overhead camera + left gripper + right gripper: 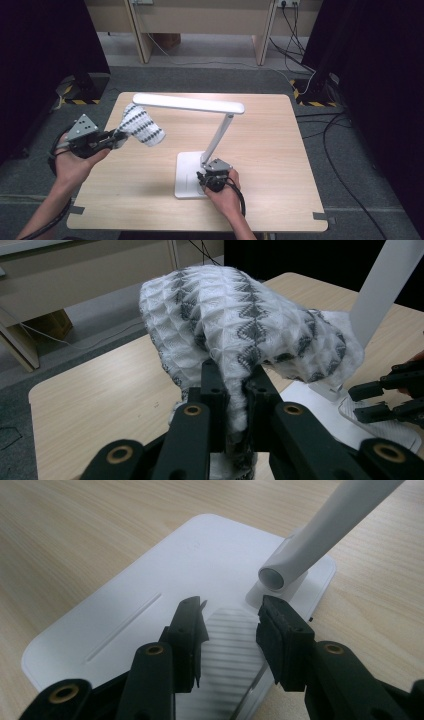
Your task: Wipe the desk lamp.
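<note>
My left tongs [119, 134] clamp the knitted cloth [142, 125] near the bench's [270, 150] left edge; my right tongs [209, 181] rest apart on the lamp base [187, 172].

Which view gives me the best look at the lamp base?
The right gripper view: the white lamp base spreads close under the open right claw. The high view shows it small; the left gripper view catches one corner.
</note>
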